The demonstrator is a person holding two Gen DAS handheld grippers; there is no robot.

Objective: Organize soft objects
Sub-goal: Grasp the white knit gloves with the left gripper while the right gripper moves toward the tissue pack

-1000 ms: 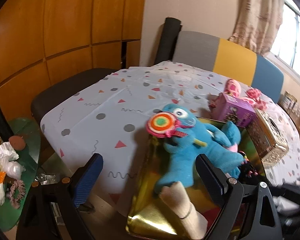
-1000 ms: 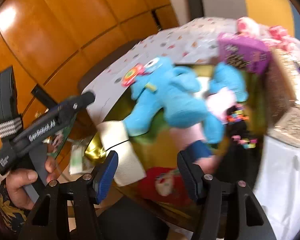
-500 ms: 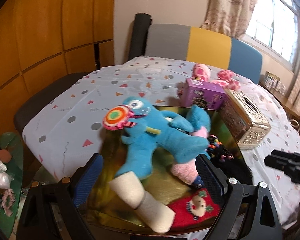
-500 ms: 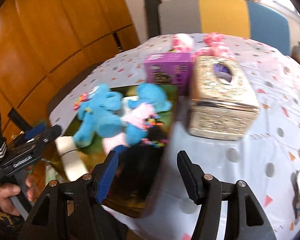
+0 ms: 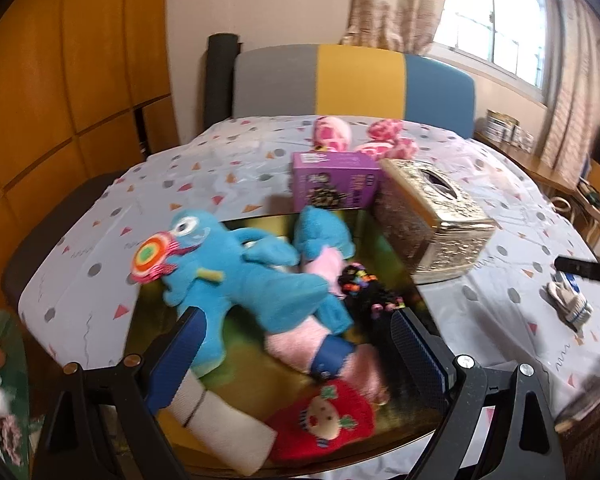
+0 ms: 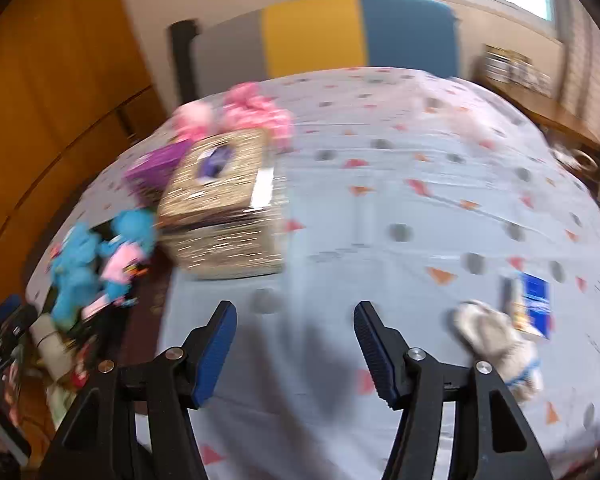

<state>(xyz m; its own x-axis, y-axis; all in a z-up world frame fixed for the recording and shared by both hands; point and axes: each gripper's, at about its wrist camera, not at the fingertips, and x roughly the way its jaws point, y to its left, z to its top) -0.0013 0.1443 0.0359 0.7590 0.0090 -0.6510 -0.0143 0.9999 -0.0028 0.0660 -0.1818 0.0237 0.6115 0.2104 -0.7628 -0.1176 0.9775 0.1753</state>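
Left gripper [image 5: 296, 354], fingers spread and empty, above a shiny gold tray [image 5: 260, 384] holding a blue plush monster [image 5: 236, 276] and socks. Right gripper [image 6: 294, 348], fingers spread and empty, over the patterned surface [image 6: 420, 208]; a grey knitted glove [image 6: 496, 340] lies just right of it.

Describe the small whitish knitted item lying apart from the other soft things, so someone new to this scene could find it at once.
Start at the table with the pale dotted cloth, then find the gold tissue box beside the tray of toys. The whitish knitted glove lies alone on the cloth on the opposite side, by a blue packet. Unlike the bright toys, it is off-white with a blue-striped cuff.
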